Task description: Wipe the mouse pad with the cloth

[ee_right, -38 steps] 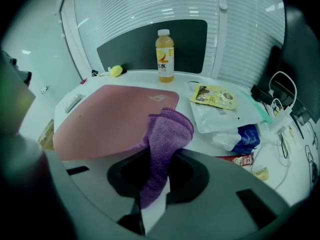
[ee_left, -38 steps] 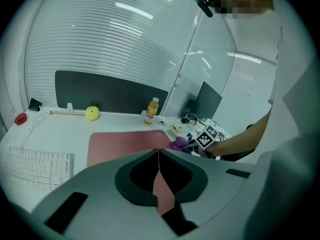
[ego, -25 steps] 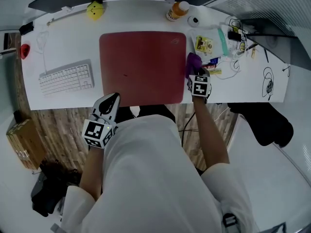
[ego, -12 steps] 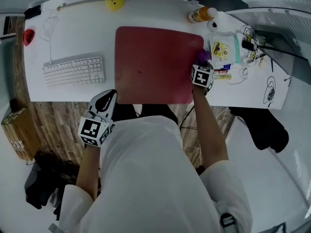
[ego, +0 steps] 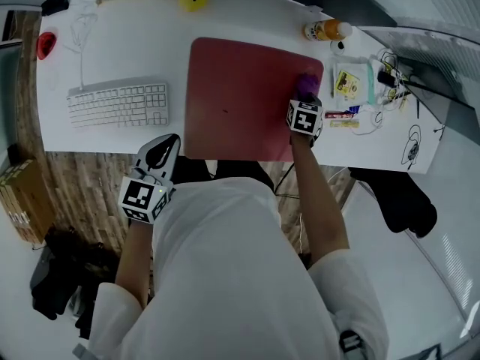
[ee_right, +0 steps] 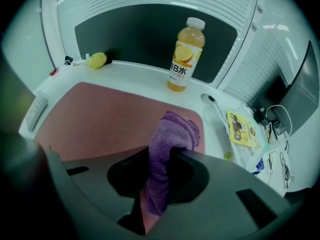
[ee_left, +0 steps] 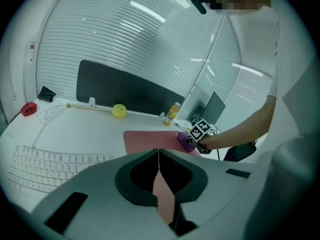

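Cloth (ee_right: 172, 134), purple and the only one, sat clamped in the right gripper (ee_right: 159, 160) at the far right corner of the single red mouse pad (ego: 240, 96). The left gripper (ee_left: 159, 170) hung closed and empty, short of the desk. A stroke overshooting that edge risked knocking the lone juice bottle (ee_right: 184, 54) or yellow packet (ee_right: 240, 129).
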`<state>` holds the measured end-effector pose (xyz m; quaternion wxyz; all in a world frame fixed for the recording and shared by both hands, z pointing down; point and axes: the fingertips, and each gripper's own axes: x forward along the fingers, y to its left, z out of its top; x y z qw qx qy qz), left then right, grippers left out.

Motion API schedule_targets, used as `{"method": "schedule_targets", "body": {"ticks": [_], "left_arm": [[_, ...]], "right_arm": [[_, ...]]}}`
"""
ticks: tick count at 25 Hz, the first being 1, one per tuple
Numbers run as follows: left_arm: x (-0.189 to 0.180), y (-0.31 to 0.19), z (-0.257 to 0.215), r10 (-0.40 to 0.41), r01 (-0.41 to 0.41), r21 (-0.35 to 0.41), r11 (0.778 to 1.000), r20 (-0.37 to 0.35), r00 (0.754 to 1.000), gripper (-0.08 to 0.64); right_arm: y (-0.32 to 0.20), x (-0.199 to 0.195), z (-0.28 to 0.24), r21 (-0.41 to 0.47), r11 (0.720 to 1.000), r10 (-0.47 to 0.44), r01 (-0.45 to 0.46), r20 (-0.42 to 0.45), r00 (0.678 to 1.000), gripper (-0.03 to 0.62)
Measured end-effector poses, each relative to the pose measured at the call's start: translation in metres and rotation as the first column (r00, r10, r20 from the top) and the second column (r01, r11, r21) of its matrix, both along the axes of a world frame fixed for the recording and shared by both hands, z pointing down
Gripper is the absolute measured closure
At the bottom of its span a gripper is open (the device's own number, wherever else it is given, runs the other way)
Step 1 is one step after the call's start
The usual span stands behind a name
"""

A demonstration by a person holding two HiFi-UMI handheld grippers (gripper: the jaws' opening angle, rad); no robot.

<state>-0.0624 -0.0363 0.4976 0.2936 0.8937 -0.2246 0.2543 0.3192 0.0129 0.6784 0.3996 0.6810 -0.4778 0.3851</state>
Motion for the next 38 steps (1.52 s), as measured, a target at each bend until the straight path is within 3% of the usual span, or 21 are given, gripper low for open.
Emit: {"method": "schedule_targets", "body": {"ticks": [17,28,38], "left_arm": [[-0.023,-0.025,0.008,-0.046,0.046,-0.008,0.999,-0.045,0.998,0.538],[-0.041,-0.039,0.016,-0.086,0.086,-0.017,0.996,-0.040,0.995,0.538],[-0.054,-0.045,0.021,-0.107,0.106,-0.028,0.994,-0.038,0.994,0.538]], "right_arm": [[-0.049,-0.094,0.000,-0.003,0.994,-0.110,0.110,0.071,0.991,0.508],[-0.085,-0.161,-0.002,0.036,0.975,-0.223,0.220,0.131,0.966,0.508],[-0.107,-0.201,-0.003,0.065,0.966,-0.256,0.248,0.176,0.950,0.508]]}}
